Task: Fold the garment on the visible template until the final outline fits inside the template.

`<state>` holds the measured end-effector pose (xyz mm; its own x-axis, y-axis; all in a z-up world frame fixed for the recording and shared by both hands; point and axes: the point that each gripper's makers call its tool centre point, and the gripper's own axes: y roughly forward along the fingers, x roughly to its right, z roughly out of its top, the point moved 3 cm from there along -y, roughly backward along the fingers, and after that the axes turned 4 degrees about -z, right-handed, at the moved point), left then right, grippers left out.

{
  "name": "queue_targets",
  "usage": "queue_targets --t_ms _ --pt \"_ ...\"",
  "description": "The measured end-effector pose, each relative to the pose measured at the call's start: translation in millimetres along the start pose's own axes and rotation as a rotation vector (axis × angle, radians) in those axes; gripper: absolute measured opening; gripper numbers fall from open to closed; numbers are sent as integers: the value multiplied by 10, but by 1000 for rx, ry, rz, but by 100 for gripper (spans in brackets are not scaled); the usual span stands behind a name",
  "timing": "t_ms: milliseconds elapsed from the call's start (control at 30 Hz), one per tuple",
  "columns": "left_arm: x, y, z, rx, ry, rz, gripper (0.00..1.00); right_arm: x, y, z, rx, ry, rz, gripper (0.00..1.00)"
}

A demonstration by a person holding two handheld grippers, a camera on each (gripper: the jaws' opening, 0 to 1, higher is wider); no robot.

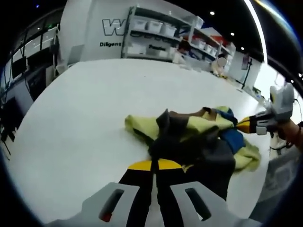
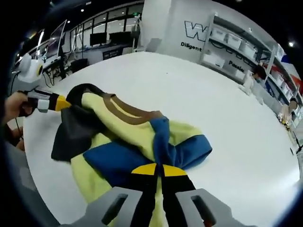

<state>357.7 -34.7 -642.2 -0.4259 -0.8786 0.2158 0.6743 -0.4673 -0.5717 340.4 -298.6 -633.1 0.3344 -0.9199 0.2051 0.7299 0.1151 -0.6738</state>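
Garment (image 1: 199,137), a rumpled top in pale yellow, blue, dark grey and brown, lies bunched on a round white table (image 1: 94,118), nearer the table's close edge than its middle. In the left gripper view, the left gripper (image 1: 155,166) rises from the bottom with its yellow-tipped black jaws pressed together on a dark grey fold of the cloth. Farther right in that view, the right gripper (image 1: 244,125) comes in from the table's right edge, held by a hand (image 1: 289,130), its tip at the blue and yellow cloth. In the right gripper view, the left gripper (image 2: 61,102) enters from the left, held by a hand (image 2: 14,111), its tip against the dark grey part of the garment (image 2: 118,137). At the bottom middle the right gripper (image 2: 158,171) has its jaws closed on the blue fabric. Behind the table (image 2: 227,118) stand shelves (image 2: 241,45) holding white bins against a white wall.
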Motion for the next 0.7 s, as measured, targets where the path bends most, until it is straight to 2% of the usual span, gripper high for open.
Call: queue_targets --t_ms 67,133,233,467,600,700 --pt "-4 -37 51 17 -2 -5 0 23 -39 22 -3 -7 -10 0" --pt "-7 -62 83 28 1 -9 0 61 -68 42 -5 -58 -24 0" --pt "-28 -98 95 34 -15 -9 0 103 -110 89 2 -60 -33 0" --pt "-55 -233 236 86 -37 -18 0 273 -231 232 4 -54 -90 0" --pt "-73 -284 314 109 -49 -26 0 292 -288 354 28 -39 -69 0" --pt "-91 -348 380 115 -24 -14 0 315 -337 475 39 23 -38 0"
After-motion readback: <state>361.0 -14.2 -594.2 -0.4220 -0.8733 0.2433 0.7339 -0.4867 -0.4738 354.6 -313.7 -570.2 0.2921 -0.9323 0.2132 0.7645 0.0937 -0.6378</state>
